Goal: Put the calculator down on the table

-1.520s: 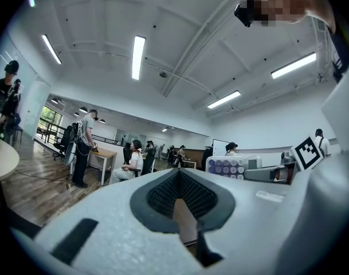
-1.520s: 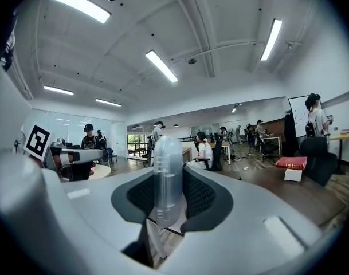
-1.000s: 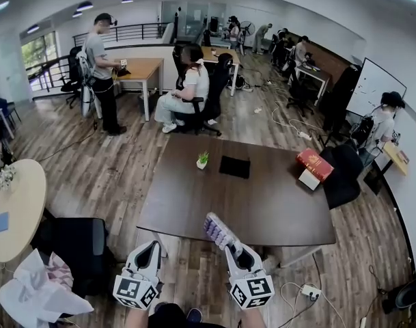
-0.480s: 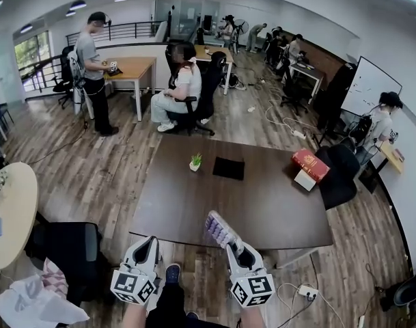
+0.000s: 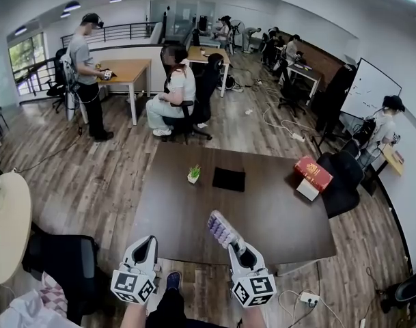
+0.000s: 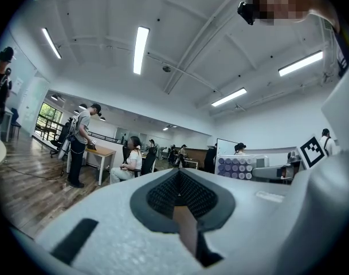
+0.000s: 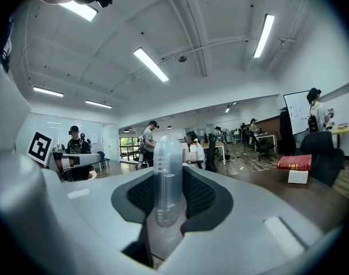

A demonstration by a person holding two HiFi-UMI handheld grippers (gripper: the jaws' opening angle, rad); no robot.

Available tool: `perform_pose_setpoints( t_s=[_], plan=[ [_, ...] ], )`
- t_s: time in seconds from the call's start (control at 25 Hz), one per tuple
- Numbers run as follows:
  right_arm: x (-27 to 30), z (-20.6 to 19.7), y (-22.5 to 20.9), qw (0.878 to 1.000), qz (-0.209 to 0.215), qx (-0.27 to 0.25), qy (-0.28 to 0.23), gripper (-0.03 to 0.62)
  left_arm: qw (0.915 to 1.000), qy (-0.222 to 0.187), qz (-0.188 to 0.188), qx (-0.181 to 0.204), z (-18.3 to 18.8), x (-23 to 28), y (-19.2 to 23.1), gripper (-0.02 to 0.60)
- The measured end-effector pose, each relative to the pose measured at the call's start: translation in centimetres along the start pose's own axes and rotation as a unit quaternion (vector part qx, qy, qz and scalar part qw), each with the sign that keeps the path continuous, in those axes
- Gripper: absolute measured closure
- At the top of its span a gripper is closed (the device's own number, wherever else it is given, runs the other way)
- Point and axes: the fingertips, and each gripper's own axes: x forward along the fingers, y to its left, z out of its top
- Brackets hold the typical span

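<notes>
My right gripper [image 5: 236, 246] is shut on the calculator [image 5: 221, 229], a pale slab with rows of round purple keys that sticks up and forward from the jaws. It hangs over the near edge of the dark brown table [image 5: 262, 210]. In the right gripper view the calculator [image 7: 167, 165] stands edge-on between the pads. My left gripper [image 5: 148, 241] hovers just short of the table's near edge, shut and holding nothing; its pads [image 6: 163, 193] meet. The left gripper view also shows the calculator's keys [image 6: 237, 167] off to the right.
On the table stand a small potted plant [image 5: 193, 175], a black pad [image 5: 229, 179], a red book [image 5: 313, 173] and a white box [image 5: 307, 189]. A black chair [image 5: 64, 258] sits near left, a round pale table [image 5: 3, 224] beyond it. A power strip [image 5: 307, 298] lies on the floor. People work at desks behind.
Both grippers have advanced toward the table. The calculator, earlier short of the near edge, now hangs over it. The grip has not changed.
</notes>
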Motion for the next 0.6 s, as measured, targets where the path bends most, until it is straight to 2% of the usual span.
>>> perform_pose_setpoints(
  t_s=[0.28, 0.6],
  plan=[
    [7.4, 1.8, -1.1, 1.0, -0.007, 0.001, 0.009, 0.476, 0.9999, 0.006, -0.002, -0.009, 1.6, 6.3, 5.0, 0.586],
    [15.9, 4.3, -2.5, 1.0, -0.027, -0.004, 0.007, 0.476, 0.9996, 0.007, -0.027, -0.007, 3.7, 14.8, 10.1, 0.586]
  ],
)
